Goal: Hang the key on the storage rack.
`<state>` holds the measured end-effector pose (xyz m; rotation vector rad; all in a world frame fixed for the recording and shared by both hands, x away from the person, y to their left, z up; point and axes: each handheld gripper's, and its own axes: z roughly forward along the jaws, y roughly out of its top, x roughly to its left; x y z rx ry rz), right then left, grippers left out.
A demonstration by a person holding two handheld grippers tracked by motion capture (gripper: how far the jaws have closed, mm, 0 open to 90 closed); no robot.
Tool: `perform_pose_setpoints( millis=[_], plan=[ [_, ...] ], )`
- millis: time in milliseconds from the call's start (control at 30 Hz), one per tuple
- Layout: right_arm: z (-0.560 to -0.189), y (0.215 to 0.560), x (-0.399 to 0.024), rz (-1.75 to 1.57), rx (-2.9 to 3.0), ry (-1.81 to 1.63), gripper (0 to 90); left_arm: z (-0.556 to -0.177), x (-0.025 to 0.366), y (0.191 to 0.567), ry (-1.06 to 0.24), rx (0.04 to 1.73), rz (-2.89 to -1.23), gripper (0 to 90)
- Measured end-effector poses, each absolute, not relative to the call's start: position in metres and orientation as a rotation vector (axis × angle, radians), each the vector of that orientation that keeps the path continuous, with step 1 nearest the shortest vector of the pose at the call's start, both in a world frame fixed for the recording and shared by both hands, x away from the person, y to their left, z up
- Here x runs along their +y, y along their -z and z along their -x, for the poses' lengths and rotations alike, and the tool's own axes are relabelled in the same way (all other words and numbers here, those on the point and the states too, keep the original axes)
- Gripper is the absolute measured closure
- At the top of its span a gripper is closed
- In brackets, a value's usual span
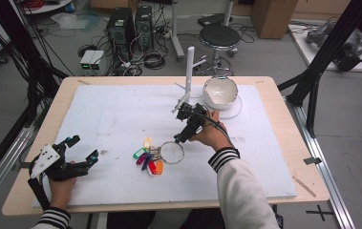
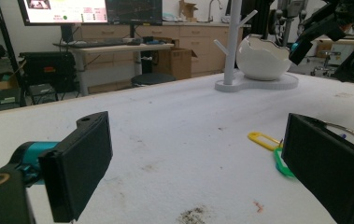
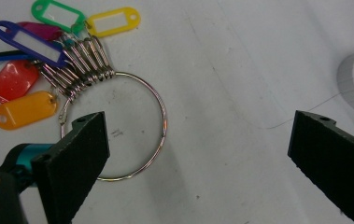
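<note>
Coloured plastic key tags (image 1: 147, 160), green, yellow, purple, blue, red and orange, fan out from a big metal key ring (image 1: 172, 152) lying flat on the white foam sheet (image 1: 121, 119) that covers the wooden desk (image 1: 283, 119), a little below the middle of the high view. Just above and right of the ring there, the right claw (image 1: 177, 139) points down at the ring's upper edge; in the right gripper view its jaws stand wide apart, the left one over the ring's (image 3: 118, 126) lower left arc, the right one over bare foam, and I can't tell whether either touches anything. At the lower left of the high view the left claw (image 1: 84, 150) lies low by the desk's near edge, well apart from the tags, its jaws spread and holding nothing. Toward the top centre stand a white peg stand (image 1: 189, 67) and a white egg-shaped bowl (image 1: 220, 92).
</note>
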<state>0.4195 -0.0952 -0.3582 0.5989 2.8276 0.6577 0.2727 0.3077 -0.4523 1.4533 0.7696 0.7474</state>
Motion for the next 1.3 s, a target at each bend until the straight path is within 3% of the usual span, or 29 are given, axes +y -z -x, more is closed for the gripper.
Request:
perform_pose_setpoints(
  millis=[567, 967, 1300],
  plan=[
    [-0.430, 0.385, -0.070, -0.619, 2.917, -0.401, 7.2, -0.273, 0.308, 0.452, -0.745, 0.773, -1.448, 9.1],
    [-0.432, 0.392, -0.058, -0.594, 2.940, -0.299, 18.4, -0.273, 0.307, 0.452, -0.746, 0.771, -1.449, 9.1],
    [-0.432, 0.396, -0.052, -0.576, 2.980, -0.258, 35.3, -0.273, 0.308, 0.452, -0.747, 0.769, -1.453, 9.1]
  ],
)
